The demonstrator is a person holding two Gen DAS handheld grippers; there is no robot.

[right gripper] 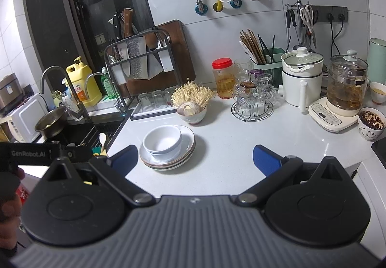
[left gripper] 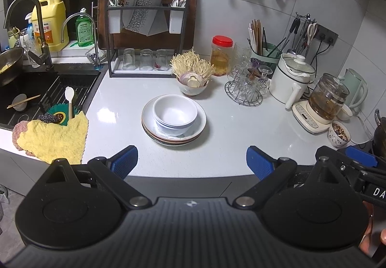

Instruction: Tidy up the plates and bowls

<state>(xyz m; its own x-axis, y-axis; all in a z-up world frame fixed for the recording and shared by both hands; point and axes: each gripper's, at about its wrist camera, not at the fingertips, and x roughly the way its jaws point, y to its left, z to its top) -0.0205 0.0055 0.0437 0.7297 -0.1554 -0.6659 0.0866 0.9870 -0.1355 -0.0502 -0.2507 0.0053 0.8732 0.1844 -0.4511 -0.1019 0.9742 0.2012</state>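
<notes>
A stack of white bowls (left gripper: 175, 114) sits on a stack of white plates (left gripper: 201, 120) in the middle of the white counter. The same bowls (right gripper: 162, 142) and plates (right gripper: 187, 145) show in the right wrist view, left of centre. My left gripper (left gripper: 191, 160) is open and empty, held back near the counter's front edge, short of the stack. My right gripper (right gripper: 195, 159) is open and empty, also near the front edge, with the stack just inside its left finger (right gripper: 125, 158). Part of the right gripper (left gripper: 360, 159) shows at the right of the left wrist view.
A bowl of enoki mushrooms (left gripper: 193, 77) stands behind the stack. A knife and glass rack (left gripper: 144, 26), a red-lidded jar (left gripper: 222, 55), a glass-cup stand (left gripper: 248, 84), a white pot (left gripper: 292, 79) and a kettle (left gripper: 325, 101) line the back. The sink (left gripper: 36, 99) and a yellow cloth (left gripper: 55, 137) lie left.
</notes>
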